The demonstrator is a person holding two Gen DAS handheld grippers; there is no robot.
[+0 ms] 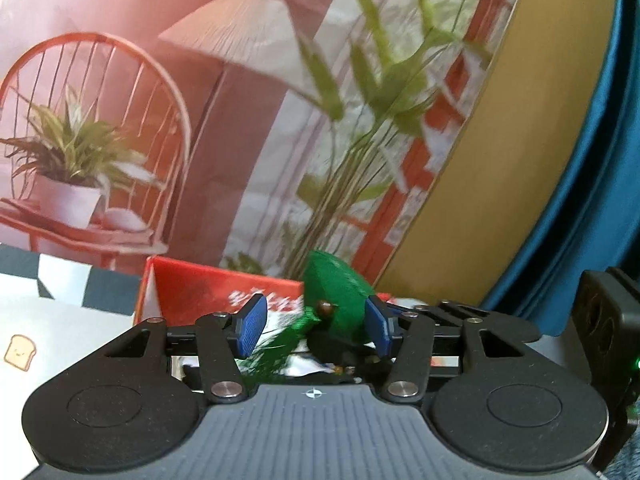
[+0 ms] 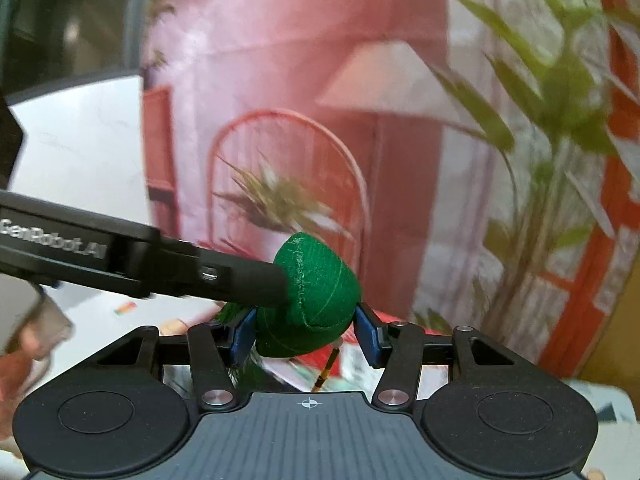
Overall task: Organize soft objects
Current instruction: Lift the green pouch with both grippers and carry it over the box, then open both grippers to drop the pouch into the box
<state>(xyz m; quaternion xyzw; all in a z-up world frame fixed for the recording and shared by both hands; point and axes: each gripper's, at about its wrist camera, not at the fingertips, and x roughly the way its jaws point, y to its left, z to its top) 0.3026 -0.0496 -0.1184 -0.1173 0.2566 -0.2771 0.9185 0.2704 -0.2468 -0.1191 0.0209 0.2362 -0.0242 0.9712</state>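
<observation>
A green felt soft toy (image 2: 316, 300), rounded with stitched seams, sits between the blue pads of my right gripper (image 2: 306, 330), which is shut on it. In the left wrist view the same green toy (image 1: 336, 296) with a brown bead and a green tassel lies between the blue pads of my left gripper (image 1: 316, 326). The left pads stand apart; only the right pad (image 1: 378, 330) seems to touch the toy. The left gripper's black finger (image 2: 240, 280) reaches in from the left against the toy. A red open box (image 1: 224, 288) is just behind and below.
A printed backdrop with a red chair, lamp and plants (image 1: 240, 100) stands close behind. A white tablecloth with a toast print (image 1: 24, 354) and dark checks lies at left. A blue curtain (image 1: 592, 160) hangs at right. A hand (image 2: 28, 344) shows at far left.
</observation>
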